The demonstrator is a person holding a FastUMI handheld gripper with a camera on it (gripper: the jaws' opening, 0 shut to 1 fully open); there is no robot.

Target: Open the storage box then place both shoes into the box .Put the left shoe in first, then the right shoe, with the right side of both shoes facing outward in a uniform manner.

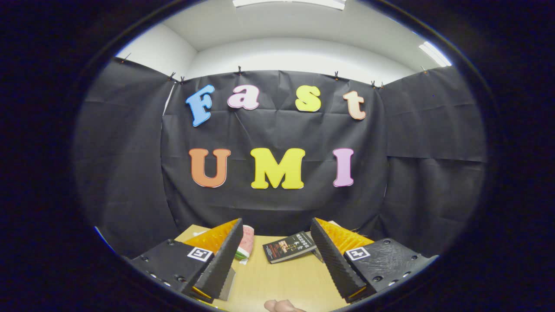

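My gripper (277, 253) is held high and level over a light wooden table (277, 281), facing the booth's black cloth wall. Its two fingers (225, 255) stand wide apart with nothing between them, so it is open. Bare tabletop lies in the gap between the fingers.
A dark book (289, 247) lies on the table beyond the fingers, close to the right one. A pink and green object (245, 245) peeks out behind the left finger. Part of a person's hand (282, 306) shows at the table's near edge. The cloth wall stands close behind the table.
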